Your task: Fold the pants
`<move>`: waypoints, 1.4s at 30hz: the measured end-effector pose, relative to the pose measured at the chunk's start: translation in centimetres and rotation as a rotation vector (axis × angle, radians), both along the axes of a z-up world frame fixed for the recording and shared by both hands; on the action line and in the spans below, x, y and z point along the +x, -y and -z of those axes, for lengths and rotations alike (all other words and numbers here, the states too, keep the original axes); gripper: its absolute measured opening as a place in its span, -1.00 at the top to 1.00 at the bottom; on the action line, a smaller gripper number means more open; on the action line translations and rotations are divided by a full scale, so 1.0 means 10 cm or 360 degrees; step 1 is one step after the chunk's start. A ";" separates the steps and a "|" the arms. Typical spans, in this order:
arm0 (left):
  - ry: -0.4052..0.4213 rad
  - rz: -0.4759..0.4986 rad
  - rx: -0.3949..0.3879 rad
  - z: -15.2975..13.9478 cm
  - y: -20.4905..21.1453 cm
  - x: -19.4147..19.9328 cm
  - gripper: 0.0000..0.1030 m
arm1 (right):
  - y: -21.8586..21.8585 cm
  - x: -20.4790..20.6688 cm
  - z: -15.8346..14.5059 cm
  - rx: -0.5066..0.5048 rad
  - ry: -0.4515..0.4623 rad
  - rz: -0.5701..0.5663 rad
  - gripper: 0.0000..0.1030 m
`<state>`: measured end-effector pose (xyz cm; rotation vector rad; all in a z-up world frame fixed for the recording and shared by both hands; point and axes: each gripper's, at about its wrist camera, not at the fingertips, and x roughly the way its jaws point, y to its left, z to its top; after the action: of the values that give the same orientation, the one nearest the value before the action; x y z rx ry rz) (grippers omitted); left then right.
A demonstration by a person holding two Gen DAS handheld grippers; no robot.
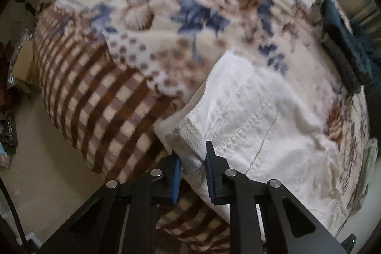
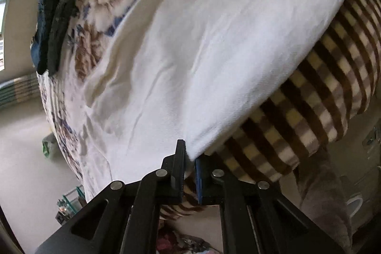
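Softly creased white pants [image 2: 202,47], plaid fleece blanket [image 2: 321,97]

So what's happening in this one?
A person with a gripper in each hand is folding white pants on a bed covered by a patterned blanket. The left gripper is clamped on a hemmed edge, the right gripper on a corner. Darker folded clothes lie farther back.

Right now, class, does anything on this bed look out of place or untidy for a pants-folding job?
Nothing looks damaged or spilled. The white pants lie on the patterned blanket, each gripper shut on an edge: left gripper, right gripper. The one stray item is a dark garment bunched at the blanket's far edge, apart from the pants.
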<state>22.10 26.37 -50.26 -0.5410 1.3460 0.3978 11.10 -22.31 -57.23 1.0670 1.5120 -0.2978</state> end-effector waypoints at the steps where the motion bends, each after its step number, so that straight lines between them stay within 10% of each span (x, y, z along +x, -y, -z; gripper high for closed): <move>1: -0.0035 0.0018 0.0023 0.10 0.02 0.03 0.69 | -0.02 -0.01 0.06 -0.0003 -0.0015 -0.0003 0.85; 4: -0.0138 0.0006 -0.0004 0.27 0.01 0.07 0.51 | -0.06 0.06 0.30 0.0015 -0.0108 -0.0069 0.63; 7: -0.0144 0.0033 0.0107 0.07 0.13 0.06 0.30 | 0.01 0.07 0.36 0.0099 -0.0117 -0.0072 0.00; 12: -0.0073 0.0292 0.0348 -0.33 0.83 0.08 -0.77 | 0.41 -0.03 -0.04 -0.0039 0.0005 -0.0085 -0.24; 19: -0.0027 0.0637 0.0254 -0.09 2.35 0.47 -0.78 | 2.01 -0.26 -0.56 -0.0587 0.0069 0.0443 -0.24; 26: -0.0098 0.0887 0.0322 0.33 3.49 0.82 -0.78 | 3.34 -0.17 -0.26 -0.0763 -0.0002 0.0675 -0.19; 27: -0.0110 0.0901 0.0326 0.35 3.57 0.85 -0.78 | 3.45 -0.12 -0.16 -0.0761 -0.0041 0.0623 0.17; 29: -0.0128 0.0927 0.0348 0.39 3.72 0.87 -0.78 | 3.54 -0.08 -0.03 -0.0739 -0.0068 0.0589 0.81; 37: -0.0148 0.0955 0.0400 0.37 3.97 0.86 -0.78 | 3.52 -0.20 -0.38 -0.0851 0.0073 0.0564 0.83; 42: -0.0187 0.0932 0.0410 0.44 3.93 0.78 -0.78 | 3.58 -0.31 0.06 -0.0693 -0.0060 0.0496 0.77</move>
<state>29.87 -12.94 -54.68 0.1004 1.4680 0.1158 8.01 -58.07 -57.82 0.9419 1.2318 -0.8289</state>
